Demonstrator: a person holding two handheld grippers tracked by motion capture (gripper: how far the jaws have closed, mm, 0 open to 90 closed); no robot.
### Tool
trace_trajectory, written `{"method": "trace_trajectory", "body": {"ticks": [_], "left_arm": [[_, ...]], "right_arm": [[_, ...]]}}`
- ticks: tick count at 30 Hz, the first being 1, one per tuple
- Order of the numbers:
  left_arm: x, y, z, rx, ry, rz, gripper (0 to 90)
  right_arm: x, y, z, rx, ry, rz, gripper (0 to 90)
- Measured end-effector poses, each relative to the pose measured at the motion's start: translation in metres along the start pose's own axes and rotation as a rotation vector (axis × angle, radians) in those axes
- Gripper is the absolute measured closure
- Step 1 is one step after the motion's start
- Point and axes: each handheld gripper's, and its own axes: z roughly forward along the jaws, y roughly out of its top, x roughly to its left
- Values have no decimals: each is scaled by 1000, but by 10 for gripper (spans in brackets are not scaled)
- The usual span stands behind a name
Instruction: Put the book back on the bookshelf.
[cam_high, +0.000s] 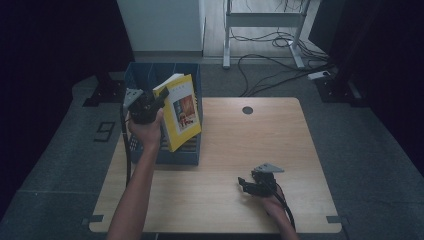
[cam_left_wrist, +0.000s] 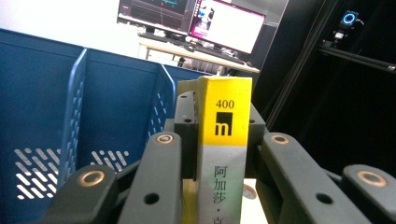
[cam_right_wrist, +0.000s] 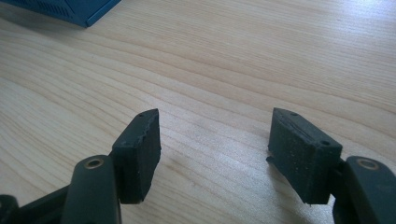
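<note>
High view: yellow book above blue file box

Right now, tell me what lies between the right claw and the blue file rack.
Bare wooden table: in the high view nothing sits between the open right claw and the blue file rack.

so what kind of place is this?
Likely a lab or office recording room: monitors on a desk, a wooden table ringed by black curtains, loose cables on grey carpet.
</note>
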Motion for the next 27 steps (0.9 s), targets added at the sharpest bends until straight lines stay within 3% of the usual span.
{"method": "trace_trajectory", "body": {"ticks": [15, 27], "left_arm": [[5, 4, -9, -5, 5, 0, 755], [2, -7, 16, 11, 22, -8, 755]], "right_arm": [[1, 0, 0, 0, -5, -2, 336], [0, 0, 0, -1, -1, 3, 336]]}}
